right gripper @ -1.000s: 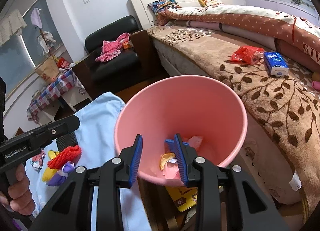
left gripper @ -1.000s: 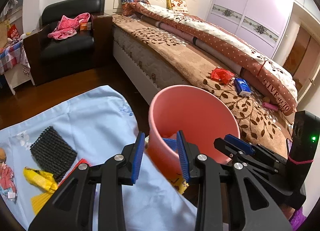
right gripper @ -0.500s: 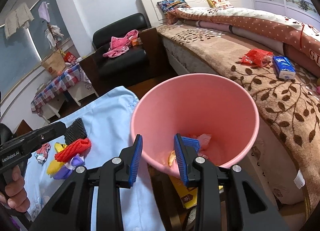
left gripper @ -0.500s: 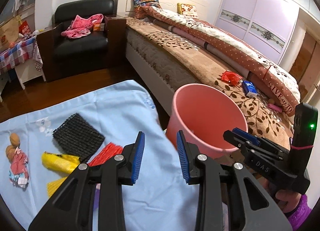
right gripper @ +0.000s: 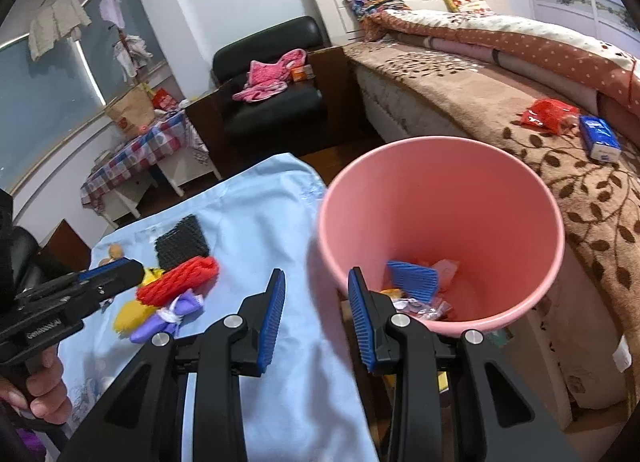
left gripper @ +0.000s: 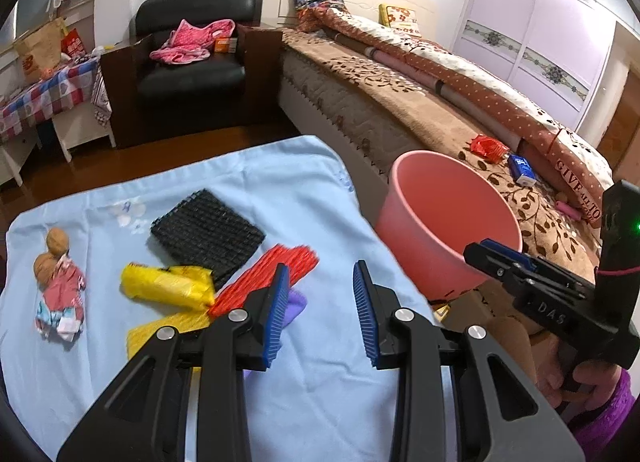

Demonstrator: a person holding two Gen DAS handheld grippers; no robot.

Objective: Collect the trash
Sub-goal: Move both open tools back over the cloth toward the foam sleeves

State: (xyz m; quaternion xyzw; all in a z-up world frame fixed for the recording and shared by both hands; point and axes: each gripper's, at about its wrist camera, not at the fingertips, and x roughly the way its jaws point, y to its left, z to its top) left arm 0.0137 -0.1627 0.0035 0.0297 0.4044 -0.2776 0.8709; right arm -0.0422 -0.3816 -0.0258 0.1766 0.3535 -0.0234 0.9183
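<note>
My left gripper hangs open and empty over the light blue cloth, just right of a red foam net. Beside the net lie a black foam net, a yellow bag, a purple scrap and a red wrapper with walnuts. My right gripper is open and empty too, at the near left rim of the pink bucket. A blue foam net and wrappers lie in the bucket. In the right wrist view the left gripper reaches toward the red net.
A bed with a brown leaf blanket runs behind the bucket, with a red packet and a blue tissue pack on it. A black armchair and a checked table stand at the back left.
Both grippers have swung left, off the bucket mouth toward the cloth. The left one now faces the trash pile; the right one is at the bucket's left rim. The jaws kept the same width.
</note>
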